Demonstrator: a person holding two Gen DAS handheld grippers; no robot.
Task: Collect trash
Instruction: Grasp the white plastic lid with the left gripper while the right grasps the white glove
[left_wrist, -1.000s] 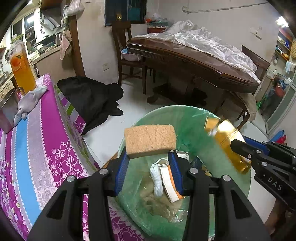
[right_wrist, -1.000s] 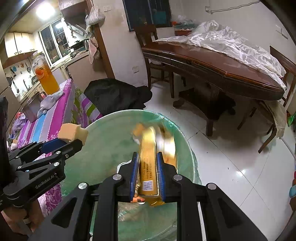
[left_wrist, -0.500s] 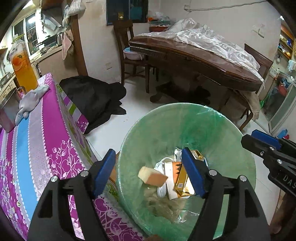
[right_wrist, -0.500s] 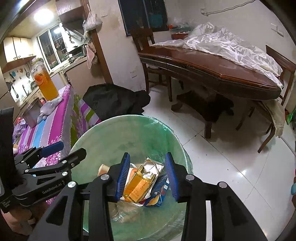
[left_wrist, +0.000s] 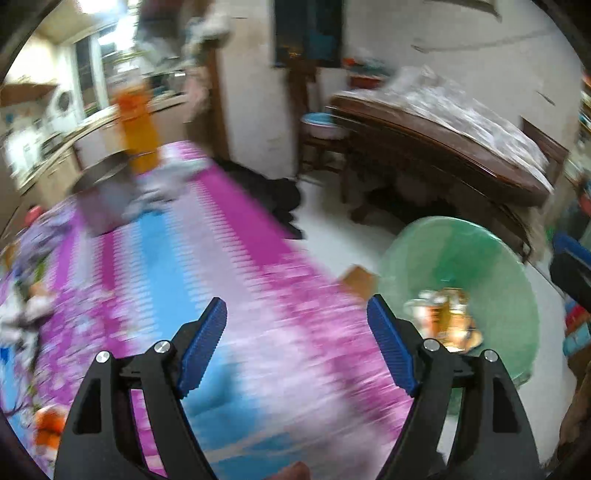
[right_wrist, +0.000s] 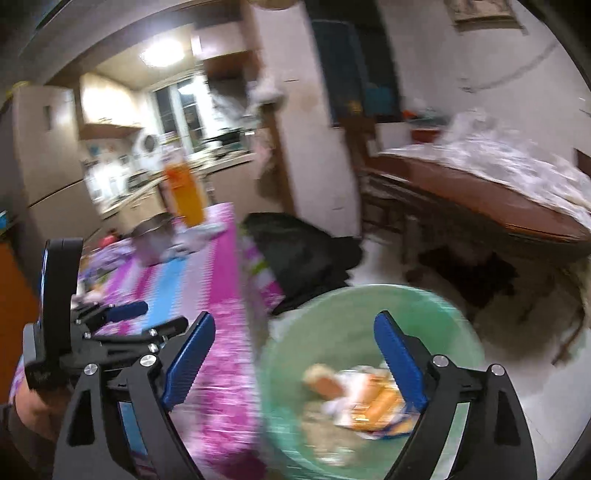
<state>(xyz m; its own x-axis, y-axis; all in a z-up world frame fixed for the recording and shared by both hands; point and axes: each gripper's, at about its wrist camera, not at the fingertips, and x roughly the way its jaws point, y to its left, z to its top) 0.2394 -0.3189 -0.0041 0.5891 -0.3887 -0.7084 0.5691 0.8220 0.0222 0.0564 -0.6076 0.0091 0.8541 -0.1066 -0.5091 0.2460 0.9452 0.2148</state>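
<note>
Now both tools hang empty. The left gripper (left_wrist: 297, 345), black-framed with ribbed blue pads, has just been opening and its jaws stand well apart with nothing between them; it looks out over the purple, pink and blue striped floral tablecloth (left_wrist: 207, 258). The right gripper (right_wrist: 295, 354) has likewise just been opening, jaws spread wide and bare, and it straddles the line where the cloth's edge meets the round green plastic-lined trash bin (right_wrist: 332, 321) on the pale floor.

The collected trash (right_wrist: 364, 397) lies at the bottom of that bin: a tan spongy block, white crumpled pieces and an orange-gold wrapper, heaped together and blurred. From the left wrist view the same bin (left_wrist: 491, 258) sits off to the right, beside the table, with the heap showing inside.

By my reading, a drop-off has finished and the step in hand is the return to the table for more. Both views are smeared, so details on the cloth are hard to make out. At its far end stand a tall orange-filled bottle (left_wrist: 138, 133), a grey metal container (left_wrist: 101, 199) and a pale cloth or glove (left_wrist: 166, 181); some small bright litter shows at the near left edge (left_wrist: 48, 430), though what it is I cannot tell.

The next move calls for choosing a piece of litter, bringing the open jaws down around it squarely, and closing only once it sits between the pads.
</note>
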